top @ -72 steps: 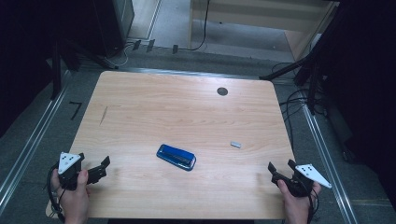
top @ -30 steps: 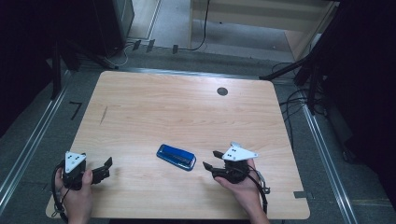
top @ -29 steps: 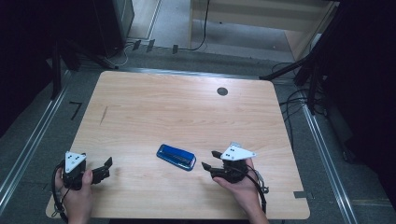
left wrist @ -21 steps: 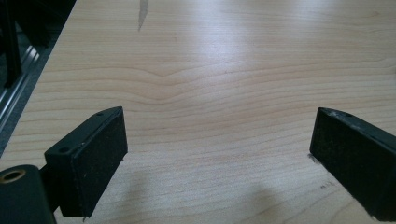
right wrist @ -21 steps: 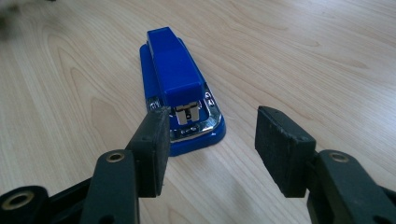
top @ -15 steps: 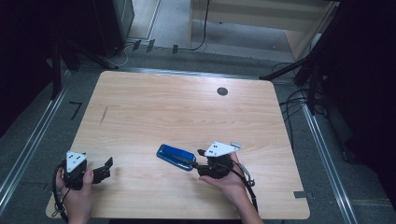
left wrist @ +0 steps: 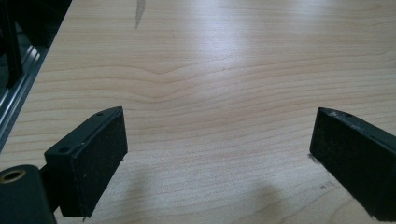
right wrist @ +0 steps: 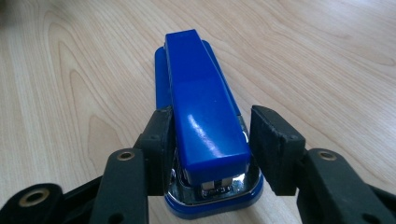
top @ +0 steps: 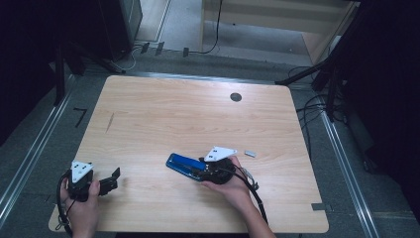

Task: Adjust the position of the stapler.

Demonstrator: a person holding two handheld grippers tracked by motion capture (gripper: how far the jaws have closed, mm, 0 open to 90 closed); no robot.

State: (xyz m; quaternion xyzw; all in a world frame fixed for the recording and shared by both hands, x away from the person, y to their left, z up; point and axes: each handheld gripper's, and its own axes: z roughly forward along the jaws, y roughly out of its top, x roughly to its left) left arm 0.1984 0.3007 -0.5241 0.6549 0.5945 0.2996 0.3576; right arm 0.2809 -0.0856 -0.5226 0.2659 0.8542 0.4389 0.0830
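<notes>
A blue stapler (top: pixel 182 164) with a chrome nose lies flat on the wooden table (top: pixel 173 114), front of centre. My right gripper (top: pixel 200 171) comes at it from the right and straddles its near end. In the right gripper view the stapler (right wrist: pixel 201 107) sits between the pads. The left pad (right wrist: pixel 161 140) is against its side and the right pad (right wrist: pixel 271 144) stands a sliver off. These jaws have just been closing around the stapler. My left gripper (top: pixel 115 178) rests at the front left corner, open, with bare wood between its jaws (left wrist: pixel 219 154).
A small silver metal piece (top: pixel 250 153) lies just right of the right hand. A black round grommet (top: pixel 236 97) sits near the table's far edge. Metal rails run along both sides of the table, and cables lie on the floor to the right.
My right gripper has moved left from the table's front right corner to the stapler and now straddles its end with narrower jaws. The left gripper has stayed put.
</notes>
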